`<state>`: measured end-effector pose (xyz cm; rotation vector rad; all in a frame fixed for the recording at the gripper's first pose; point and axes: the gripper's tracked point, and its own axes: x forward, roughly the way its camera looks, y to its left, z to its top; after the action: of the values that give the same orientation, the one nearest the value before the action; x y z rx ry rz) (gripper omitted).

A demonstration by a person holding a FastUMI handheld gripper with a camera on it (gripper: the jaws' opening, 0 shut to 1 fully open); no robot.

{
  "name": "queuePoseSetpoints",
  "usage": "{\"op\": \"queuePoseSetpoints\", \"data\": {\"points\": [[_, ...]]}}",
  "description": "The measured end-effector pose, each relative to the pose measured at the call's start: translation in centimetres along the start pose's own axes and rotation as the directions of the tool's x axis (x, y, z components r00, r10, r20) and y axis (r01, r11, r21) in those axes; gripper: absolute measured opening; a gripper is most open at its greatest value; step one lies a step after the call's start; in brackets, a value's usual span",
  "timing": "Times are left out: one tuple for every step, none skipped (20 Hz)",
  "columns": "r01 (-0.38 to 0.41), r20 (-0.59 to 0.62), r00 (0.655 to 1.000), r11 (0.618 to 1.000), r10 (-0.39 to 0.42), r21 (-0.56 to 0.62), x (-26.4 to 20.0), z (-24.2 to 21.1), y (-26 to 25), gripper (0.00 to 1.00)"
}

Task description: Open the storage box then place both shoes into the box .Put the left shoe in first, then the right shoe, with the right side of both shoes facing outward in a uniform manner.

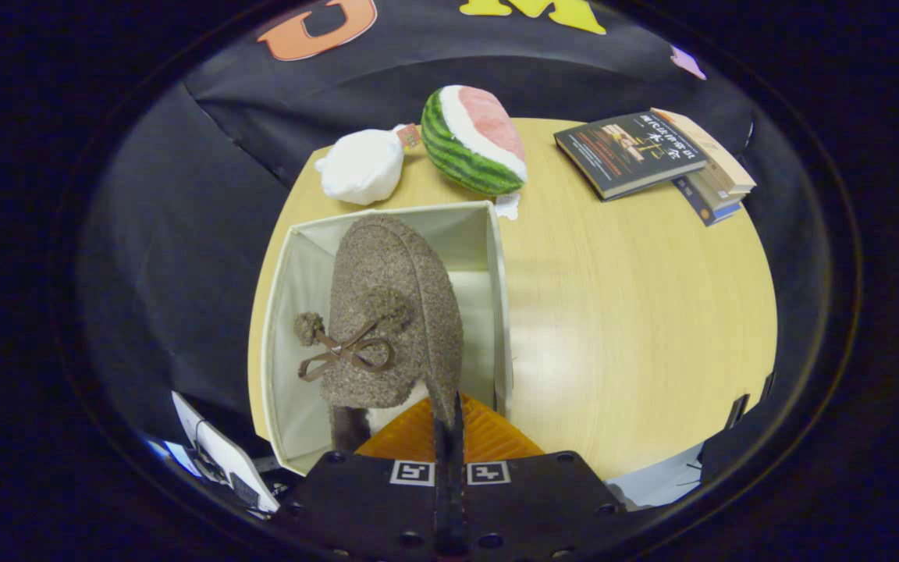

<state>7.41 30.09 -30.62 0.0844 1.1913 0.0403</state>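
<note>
One brown shoe (391,312) pinched in closed tongs (449,410) over open storage box (496,265).

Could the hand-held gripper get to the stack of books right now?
Probably not yet: the hand-held gripper is shut on the brown shoe over the open storage box. The table toward the books is bare.

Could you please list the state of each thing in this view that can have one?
Storage box: open, upright on the table.
Brown slipper: gripped at its rim, over the box's opening, bow tied.
Gripper: fingers shut on the slipper's edge.
Watermelon toy: lying cut face up, beyond the box.
White plush: resting beside the watermelon.
Books: closed, stacked.
</note>
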Motion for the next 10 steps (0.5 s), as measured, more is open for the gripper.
{"op": "queuePoseSetpoints", "data": {"points": [[0.02, 0.002, 1.0, 1.0, -0.02, 0.007, 0.4, 0.1, -0.2, 0.01], [0.035, 0.006, 0.999, 0.999, -0.035, 0.008, 0.8, 0.3, -0.6, 0.0], [0.04, 0.009, 0.999, 0.999, -0.04, 0.013, 1.1, 0.4, -0.7, 0.0], [0.039, 0.005, 0.999, 0.999, -0.039, 0.023, 1.6, 0.4, -0.6, 0.01], [0.041, -0.002, 0.999, 0.999, -0.041, 0.035, 2.1, 0.3, -0.5, 0.01], [0.053, -0.008, 0.999, 0.997, -0.053, 0.047, 2.0, 0.3, -0.4, 0.01], [0.065, -0.013, 0.998, 0.996, -0.064, 0.056, 2.1, 0.1, -0.3, 0.01], [0.082, -0.021, 0.997, 0.995, -0.081, 0.059, 2.3, 0.0, -0.4, 0.01], [0.096, -0.015, 0.995, 0.993, -0.096, 0.067, 2.3, 0.0, -0.5, 0.01], [0.108, -0.009, 0.994, 0.991, -0.107, 0.075, 2.3, 0.1, -0.5, 0.02]]}}
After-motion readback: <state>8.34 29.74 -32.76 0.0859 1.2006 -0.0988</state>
